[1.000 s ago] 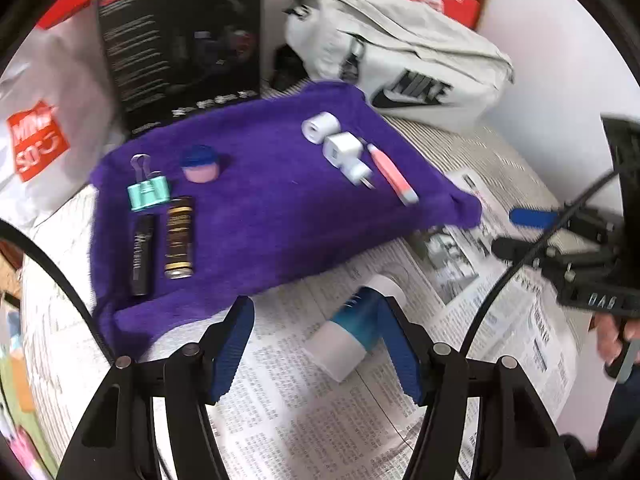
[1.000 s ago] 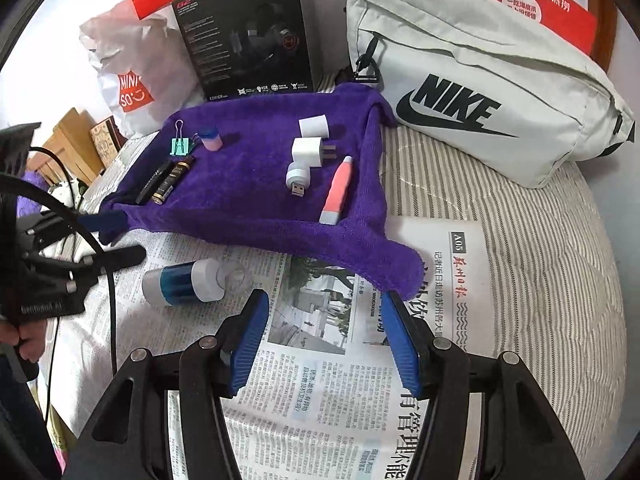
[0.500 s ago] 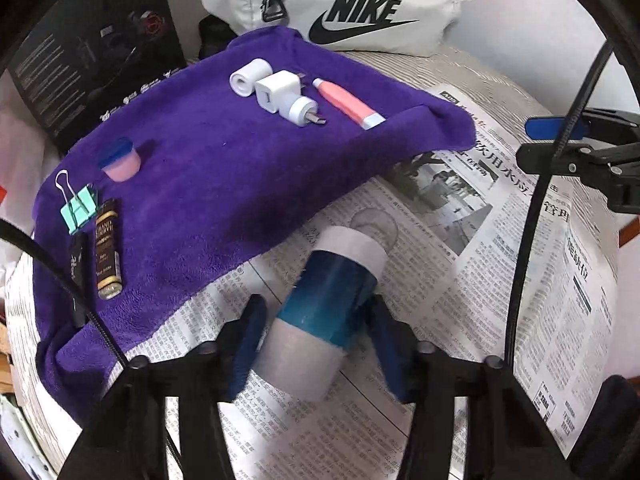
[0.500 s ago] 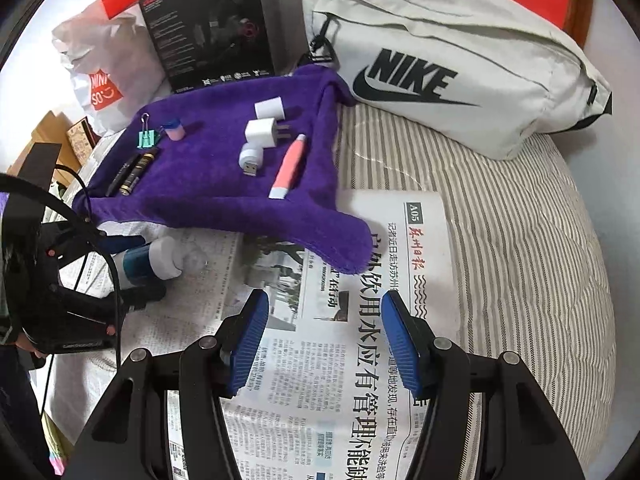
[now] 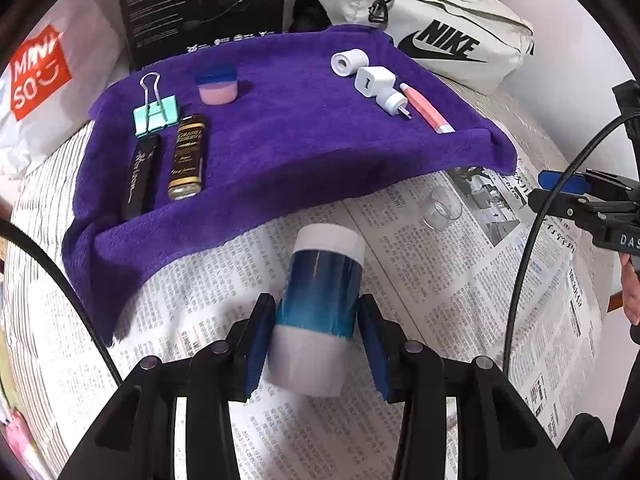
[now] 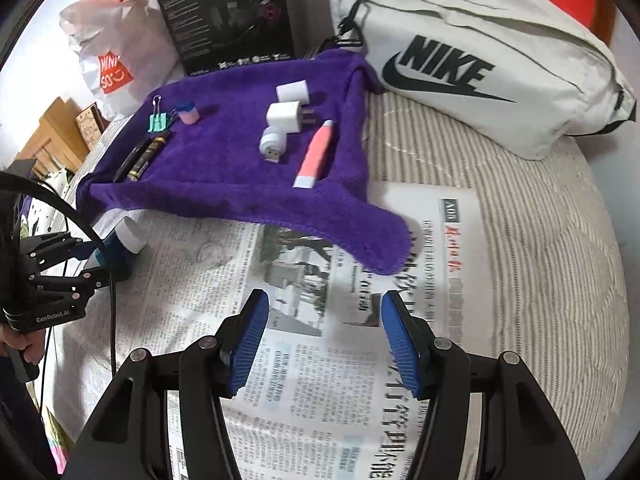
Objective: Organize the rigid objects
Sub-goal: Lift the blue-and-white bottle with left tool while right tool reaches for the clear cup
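My left gripper [image 5: 316, 320] is shut on a blue and white bottle [image 5: 320, 300], held over the newspaper [image 5: 420, 280] just in front of the purple towel [image 5: 300, 140]. The bottle also shows in the right wrist view [image 6: 120, 240]. A clear cap [image 5: 442, 208] lies on the newspaper to the right. On the towel lie a green binder clip [image 5: 156, 114], a pink jar [image 5: 218, 88], two dark tubes [image 5: 188, 158], white chargers [image 5: 374, 80] and a pink pen [image 5: 426, 112]. My right gripper [image 6: 324, 340] is open and empty over the newspaper.
A white Nike bag [image 6: 480, 64], a black box [image 5: 200, 4] and a white shopping bag [image 5: 36, 80] stand behind the towel. The striped bedding [image 6: 560, 240] extends to the right of the newspaper.
My left gripper moved forward around the bottle and closed on it. The clear cap now lies apart from the bottle. The right gripper drifted slightly and stayed open.
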Tool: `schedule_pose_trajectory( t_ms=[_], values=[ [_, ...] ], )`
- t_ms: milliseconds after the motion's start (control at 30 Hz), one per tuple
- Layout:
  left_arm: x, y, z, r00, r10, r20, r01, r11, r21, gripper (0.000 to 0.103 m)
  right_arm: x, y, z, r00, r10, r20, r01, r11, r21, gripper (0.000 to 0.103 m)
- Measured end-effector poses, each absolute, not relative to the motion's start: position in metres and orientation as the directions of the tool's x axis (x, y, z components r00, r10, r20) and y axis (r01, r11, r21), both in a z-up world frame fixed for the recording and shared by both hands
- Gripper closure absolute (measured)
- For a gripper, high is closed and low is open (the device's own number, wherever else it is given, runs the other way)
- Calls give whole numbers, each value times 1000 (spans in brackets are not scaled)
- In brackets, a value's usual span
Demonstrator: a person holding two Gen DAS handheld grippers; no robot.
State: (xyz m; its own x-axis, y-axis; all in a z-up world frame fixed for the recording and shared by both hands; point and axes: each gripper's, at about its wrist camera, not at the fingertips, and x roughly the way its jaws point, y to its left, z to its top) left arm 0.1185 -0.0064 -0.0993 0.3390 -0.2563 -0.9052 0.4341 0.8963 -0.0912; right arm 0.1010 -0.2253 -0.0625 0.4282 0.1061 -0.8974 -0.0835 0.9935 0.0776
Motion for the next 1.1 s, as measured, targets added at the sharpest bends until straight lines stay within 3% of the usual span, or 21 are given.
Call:
schedule_pose_trajectory(
  t_ms=[467, 567, 633, 833, 1100],
  values=[
    [120, 44, -102, 377, -222, -899, 253, 959, -131, 65, 106, -175, -79, 430, 201, -880, -220, 969, 114, 45],
    [119, 51, -103, 379, -241, -893, 243, 958, -155, 65, 110, -163, -86, 446, 197, -873, -242, 966, 95, 49],
    [120, 53, -104, 386, -249, -888, 236, 957, -166, 65, 110, -157, -90, 459, 204, -865, -253, 963, 92, 60],
    [116, 48, -105, 406, -226, -885, 234, 962, -139, 65, 110, -148, -99, 517, 214, -829, -277, 958, 74, 66],
    [103, 42, -106, 482, -181, -857, 240, 968, -69, 65, 111, -138, -106, 589, 194, -785, -271, 962, 35, 65]
  ],
)
